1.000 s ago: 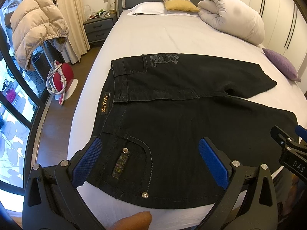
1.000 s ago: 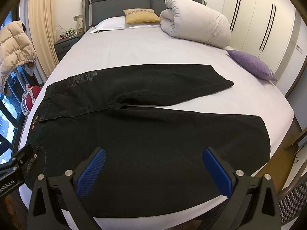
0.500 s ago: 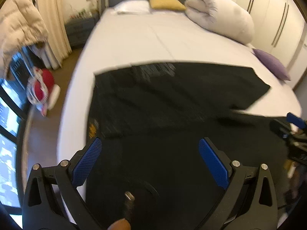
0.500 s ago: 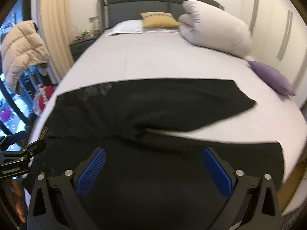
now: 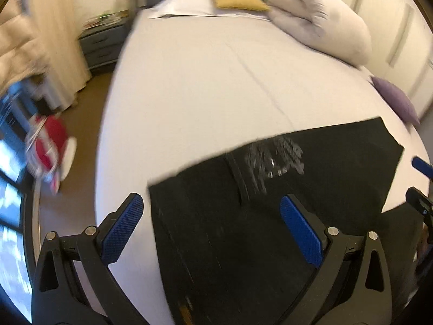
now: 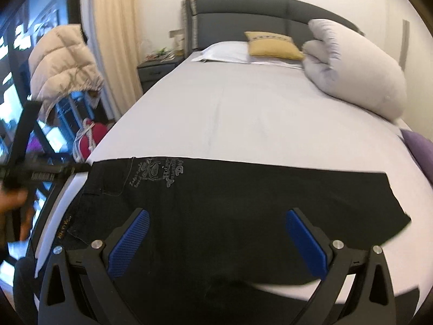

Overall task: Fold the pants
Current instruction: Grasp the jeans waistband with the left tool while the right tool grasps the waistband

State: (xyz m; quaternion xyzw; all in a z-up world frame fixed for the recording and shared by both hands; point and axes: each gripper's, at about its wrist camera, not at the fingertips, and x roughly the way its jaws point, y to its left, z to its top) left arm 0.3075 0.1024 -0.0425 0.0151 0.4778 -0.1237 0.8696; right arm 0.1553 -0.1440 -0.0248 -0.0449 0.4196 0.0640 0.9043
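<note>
Black pants (image 5: 270, 216) with a pale print on one pocket lie flat across the near part of the white bed (image 5: 203, 94). My left gripper (image 5: 211, 230) hovers open above their waist end, nothing between its blue pads (image 5: 121, 227). My right gripper (image 6: 217, 242) is also open, above the middle of the pants (image 6: 243, 203), whose far leg runs off to the right. The right gripper's tip (image 5: 420, 184) shows at the left wrist view's right edge. In the right wrist view the left gripper (image 6: 29, 173) and a hand (image 6: 10, 200) are at the left. The left wrist view is motion-blurred.
A rolled white duvet (image 6: 354, 67), a yellow cushion (image 6: 270, 44) and a white pillow (image 6: 224, 52) lie at the headboard. A purple pillow (image 6: 419, 151) is at the bed's right edge. A nightstand (image 6: 157, 73), beige jacket (image 6: 62, 65) and red bag (image 6: 92, 140) stand left of the bed.
Both grippers have swept forward over the pants; the near leg and front pocket have dropped out of view. The left view has swung toward the waist corner. Both stay open.
</note>
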